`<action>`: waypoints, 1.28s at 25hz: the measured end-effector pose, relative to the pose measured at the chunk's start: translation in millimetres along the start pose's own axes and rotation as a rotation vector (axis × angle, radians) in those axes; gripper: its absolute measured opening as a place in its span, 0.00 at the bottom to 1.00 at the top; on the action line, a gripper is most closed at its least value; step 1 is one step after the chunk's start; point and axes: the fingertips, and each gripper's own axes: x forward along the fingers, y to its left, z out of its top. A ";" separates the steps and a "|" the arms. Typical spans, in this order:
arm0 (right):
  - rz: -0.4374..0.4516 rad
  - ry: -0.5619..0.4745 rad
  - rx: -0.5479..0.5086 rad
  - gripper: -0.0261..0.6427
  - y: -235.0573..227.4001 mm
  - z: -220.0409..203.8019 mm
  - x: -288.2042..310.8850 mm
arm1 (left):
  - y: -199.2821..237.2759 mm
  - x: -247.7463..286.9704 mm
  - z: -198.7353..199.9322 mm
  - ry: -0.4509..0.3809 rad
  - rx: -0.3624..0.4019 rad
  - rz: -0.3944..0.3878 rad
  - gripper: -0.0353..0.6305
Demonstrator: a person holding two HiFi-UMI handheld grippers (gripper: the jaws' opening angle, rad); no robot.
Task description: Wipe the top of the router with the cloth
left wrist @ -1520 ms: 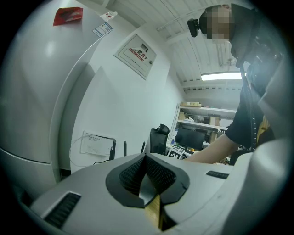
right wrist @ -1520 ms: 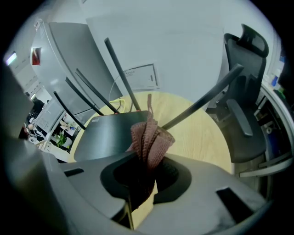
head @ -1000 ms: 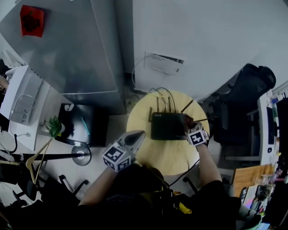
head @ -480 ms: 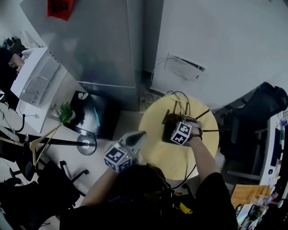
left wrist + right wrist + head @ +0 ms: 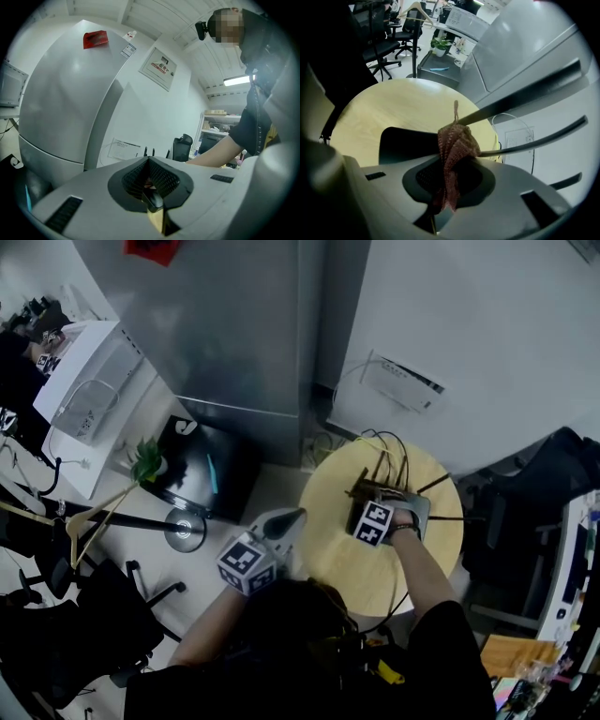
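Nearest the person, the left tongs are pressed together with nothing between them, and they hang just off the near-left edge of the round yellow counter, much where they hung a second ago. The right tongs have moved. A second ago they were at the right end of the router, and now they sit over its left part, with their marker cube covering much of the black top in the head view. The right tongs are clamped on a reddish-brown knitted cloth, which bunches up out of the tips. In the right gripper view the cloth hangs just past the far edge of the router's dark top; whether it touches the surface cannot be told. Past the cloth, the router's thin black antennas slant up and to the right. On the far side of the counter a tangle of cables leads toward a white box on the wall, and a large grey cabinet stands at the far left.
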 end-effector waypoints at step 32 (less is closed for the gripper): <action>0.191 -0.043 0.182 0.14 102.1 -7.6 -45.4 | -56.1 52.4 8.6 0.038 0.038 -0.305 0.04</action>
